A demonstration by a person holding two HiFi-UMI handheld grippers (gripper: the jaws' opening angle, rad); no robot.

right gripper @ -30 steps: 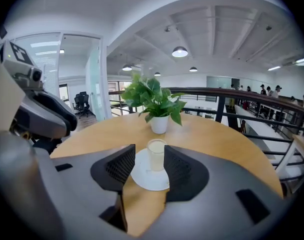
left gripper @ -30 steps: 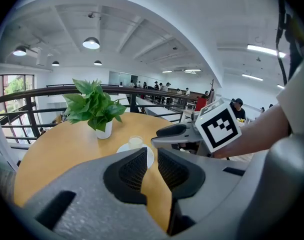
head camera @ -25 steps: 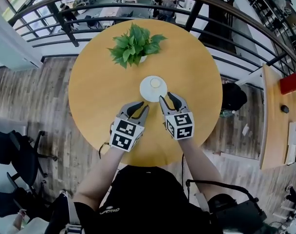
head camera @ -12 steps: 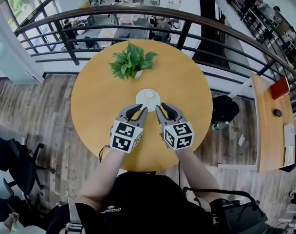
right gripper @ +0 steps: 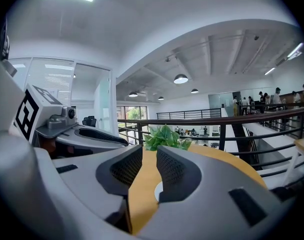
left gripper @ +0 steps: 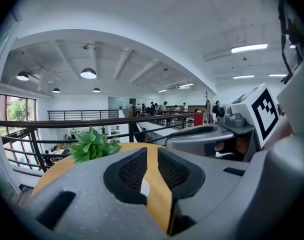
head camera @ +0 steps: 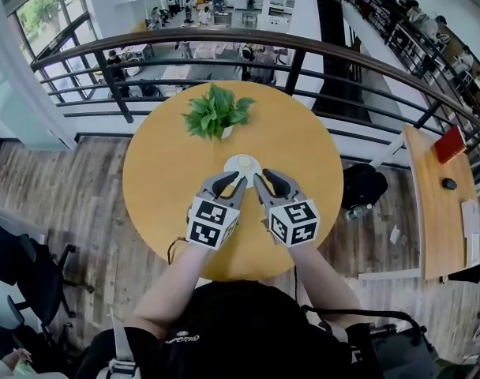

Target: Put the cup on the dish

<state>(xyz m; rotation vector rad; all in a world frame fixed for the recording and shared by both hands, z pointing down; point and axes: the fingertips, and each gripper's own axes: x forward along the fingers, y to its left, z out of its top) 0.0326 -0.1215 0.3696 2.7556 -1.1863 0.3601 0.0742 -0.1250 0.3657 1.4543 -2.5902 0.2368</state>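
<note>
A small pale cup [head camera: 245, 163] stands on the white dish [head camera: 233, 164] in the middle of the round wooden table [head camera: 161, 180]. Both grippers hang side by side above the table's near half, pointing toward the dish. My left gripper [head camera: 237, 181] is shut with nothing in it, its tips over the dish's near left rim. My right gripper [head camera: 260, 181] is shut and empty too, at the near right rim. Only a sliver of the dish [left gripper: 145, 188] shows between the left gripper's [left gripper: 152, 164] pads, and a sliver of the dish [right gripper: 158, 190] beside the right gripper's [right gripper: 149, 166] pads.
A potted green plant [head camera: 216, 110] stands on the far side of the table, behind the dish. A black railing [head camera: 224, 39] curves round the table's far edge, with a drop to a lower floor beyond. A side desk [head camera: 437, 204] stands to the right.
Both grippers have risen above the table together, staying at the dish's near rim. The right jaws look closer together than a second ago. The cup stays on the dish.
</note>
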